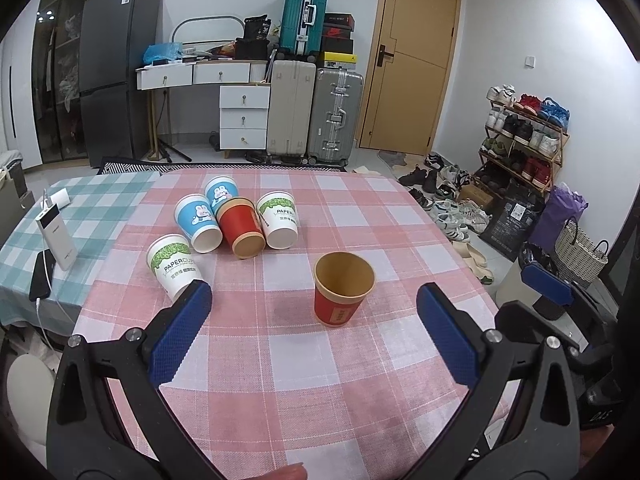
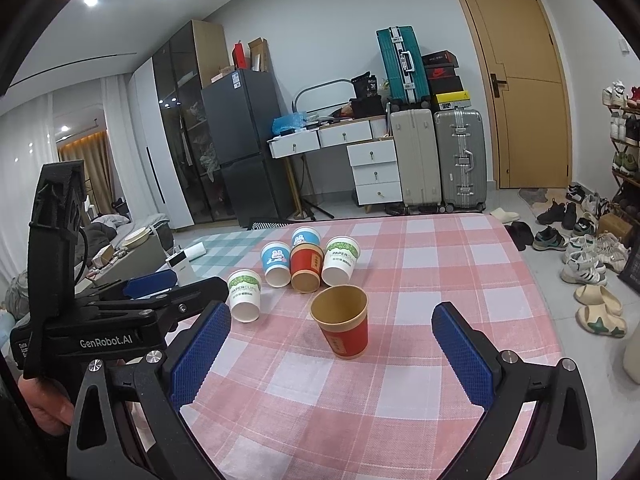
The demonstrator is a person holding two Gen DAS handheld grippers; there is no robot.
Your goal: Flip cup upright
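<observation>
1. Red cup (image 1: 343, 294) stands upright on the counter (image 1: 360, 380), just ahead of both tools.
2. Left tool (image 1: 314, 334) and right tool (image 2: 330, 354) gape, released, holding nothing.
3. Five cups (image 1: 224, 220) lie tipped beyond, likely awaiting flipping.

**Red paper cup upright, five cups lying behind it**

A red paper cup with a tan interior (image 2: 343, 323) stands upright on the pink-and-white checked tablecloth (image 2: 420, 380), between and beyond the spread blue-padded fingers of the right gripper (image 2: 330, 354), touching neither. Behind it lie five cups on their sides, mouths toward the camera: a white-and-green paper cup (image 2: 245, 295), two blue rabbit-print cups (image 2: 276, 263) (image 2: 305, 237), a second red cup (image 2: 306, 268) and another white-and-green cup (image 2: 340, 260). At left, the black left gripper (image 2: 132, 304) hovers beside the table, a hand (image 2: 46, 408) beneath it.
</observation>
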